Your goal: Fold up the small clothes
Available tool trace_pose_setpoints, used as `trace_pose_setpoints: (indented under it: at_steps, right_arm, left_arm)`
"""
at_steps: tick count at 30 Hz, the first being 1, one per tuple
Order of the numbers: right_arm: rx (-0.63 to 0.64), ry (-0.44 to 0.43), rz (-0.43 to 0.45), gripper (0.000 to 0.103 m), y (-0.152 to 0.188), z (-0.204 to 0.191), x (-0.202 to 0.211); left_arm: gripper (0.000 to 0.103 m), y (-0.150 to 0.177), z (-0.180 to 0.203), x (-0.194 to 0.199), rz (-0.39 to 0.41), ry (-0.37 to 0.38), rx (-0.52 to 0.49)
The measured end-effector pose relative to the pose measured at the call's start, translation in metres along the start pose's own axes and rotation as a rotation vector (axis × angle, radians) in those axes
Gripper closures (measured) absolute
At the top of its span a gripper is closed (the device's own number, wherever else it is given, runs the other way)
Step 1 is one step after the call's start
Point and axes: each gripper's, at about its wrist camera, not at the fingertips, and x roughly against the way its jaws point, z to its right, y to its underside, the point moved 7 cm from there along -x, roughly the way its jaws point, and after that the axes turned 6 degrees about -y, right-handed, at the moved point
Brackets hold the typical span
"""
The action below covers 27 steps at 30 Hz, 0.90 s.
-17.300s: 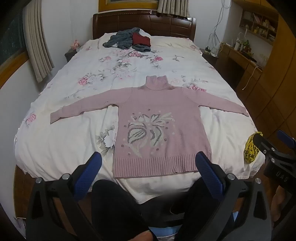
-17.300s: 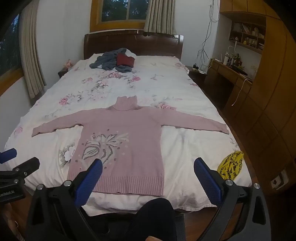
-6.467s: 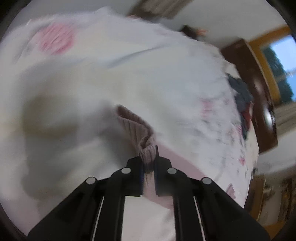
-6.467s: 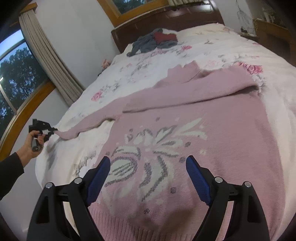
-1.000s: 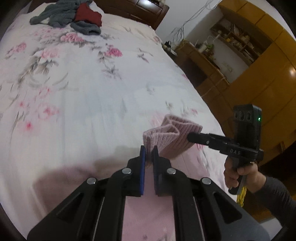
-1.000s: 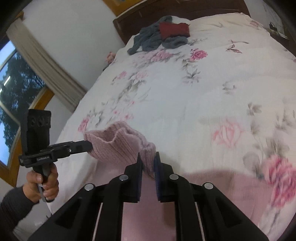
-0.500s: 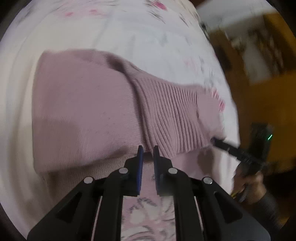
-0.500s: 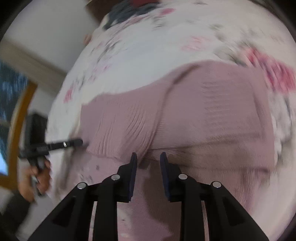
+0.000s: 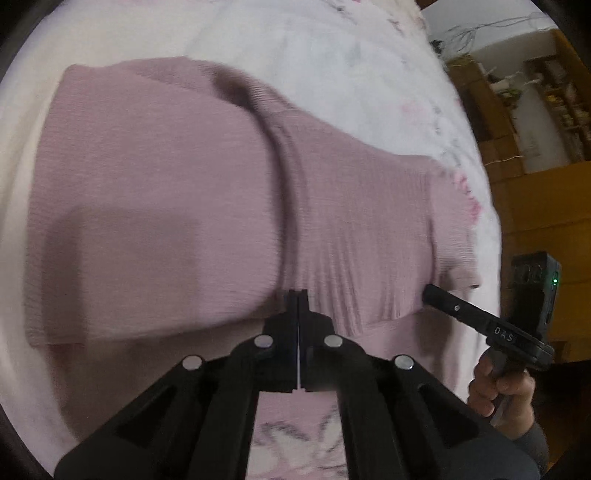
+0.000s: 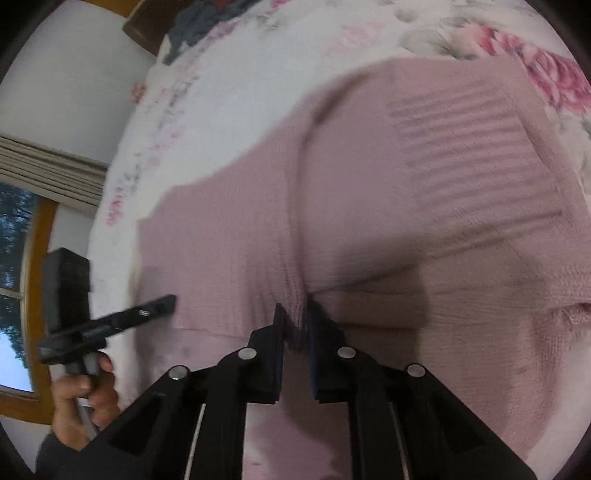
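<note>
White floral bedding covers the bed (image 9: 332, 55), and on it lies the pink sweater (image 9: 155, 192), its upper part with the ribbed collar (image 9: 369, 229) doubled down over the body — likely so the garment ends up short and compact. Left claw (image 9: 297, 299) is clenched on the collar's edge; right claw (image 10: 295, 314) has its jaws a little apart around the knit at the collar's other corner, seemingly letting go. Only the left view shows the wooden shelves (image 9: 546, 85); only the right shows the curtain (image 10: 44, 170) and dark clothes (image 10: 199, 26).
</note>
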Motion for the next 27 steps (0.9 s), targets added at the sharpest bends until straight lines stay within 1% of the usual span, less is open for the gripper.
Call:
trace_pose_setpoints:
  at_steps: [1,2,3,5,6,7,8,9,11,13,14,15,16,17,19,21,22,23,24,25,26,27]
  right_arm:
    - [0.022,0.001,0.002,0.09,0.002,-0.001,0.001]
    - [0.035,-0.007,0.004,0.084,0.003,-0.005,0.002]
    - [0.037,-0.036,0.016,0.082,0.003,-0.011,0.009]
    - [0.045,-0.045,0.067,0.081,-0.001,-0.017,0.025]
    - [0.052,-0.056,0.091,0.081,-0.003,-0.021,0.032]
    - [0.058,-0.076,0.11,0.081,-0.006,-0.027,0.038]
    - [0.068,-0.097,0.115,0.081,-0.007,-0.032,0.038]
    - [0.079,-0.11,0.105,0.081,-0.008,-0.037,0.034]
    - [0.068,-0.133,0.072,0.081,-0.008,-0.04,0.021]
    - [0.042,-0.154,0.03,0.081,-0.005,-0.038,0.004]
    - [0.035,-0.142,0.019,0.081,-0.004,-0.033,-0.002]
    - [0.03,-0.128,0.004,0.085,-0.003,-0.025,-0.009]
    - [0.03,-0.115,0.001,0.094,-0.003,-0.02,-0.01]
    - [0.032,-0.102,-0.003,0.103,-0.003,-0.016,-0.015]
    - [0.035,-0.106,-0.013,0.103,-0.001,-0.007,-0.015]
    - [0.021,-0.115,-0.012,0.103,0.001,-0.001,-0.009]
    - [0.007,-0.125,-0.007,0.101,0.003,0.001,-0.003]
    - [-0.008,-0.133,0.003,0.096,0.005,0.002,0.004]
    - [-0.019,-0.15,0.011,0.091,0.009,0.002,0.013]
    - [-0.033,-0.168,0.016,0.071,0.018,0.002,0.025]
    - [-0.042,-0.183,0.018,0.06,0.029,0.005,0.038]
    - [-0.043,-0.192,0.016,0.06,0.038,0.007,0.045]
  left_arm:
    - [0.103,0.001,0.001,0.006,0.007,0.008,-0.009]
    - [0.103,0.0,0.003,0.014,0.027,0.009,-0.026]
    - [0.103,0.0,0.007,0.028,0.068,-0.005,-0.055]
    - [0.103,-0.001,0.015,0.049,0.13,0.002,-0.086]
    - [0.103,-0.001,0.023,0.061,0.164,0.041,-0.095]
    - [0.103,-0.003,0.032,0.065,0.173,0.081,-0.101]
    - [0.103,-0.003,0.04,0.065,0.17,0.12,-0.112]
    - [0.101,-0.002,0.05,0.058,0.149,0.165,-0.124]
    - [0.101,-0.002,0.058,0.035,0.094,0.199,-0.117]
    - [0.101,-0.002,0.052,0.009,0.042,0.167,-0.105]
    - [0.101,-0.001,0.046,-0.004,0.018,0.134,-0.102]
    - [0.101,-0.001,0.04,-0.012,0.006,0.109,-0.1]
    - [0.102,0.0,0.03,-0.021,-0.006,0.082,-0.094]
    - [0.102,0.001,0.024,-0.025,-0.014,0.1,-0.081]
    - [0.102,0.002,0.016,-0.023,-0.017,0.126,-0.057]
    - [0.102,0.006,0.013,-0.015,-0.013,0.124,-0.058]
    - [0.102,0.011,0.01,-0.008,-0.01,0.128,-0.051]
    - [0.093,0.015,0.009,-0.001,-0.004,0.135,-0.042]
    - [0.079,0.02,0.007,0.007,0.004,0.142,-0.037]
    - [0.071,0.031,0.003,0.024,0.021,0.153,-0.032]
    - [0.054,0.041,0.003,0.035,0.035,0.161,-0.031]
    - [0.041,0.058,-0.001,0.053,0.05,0.173,-0.026]
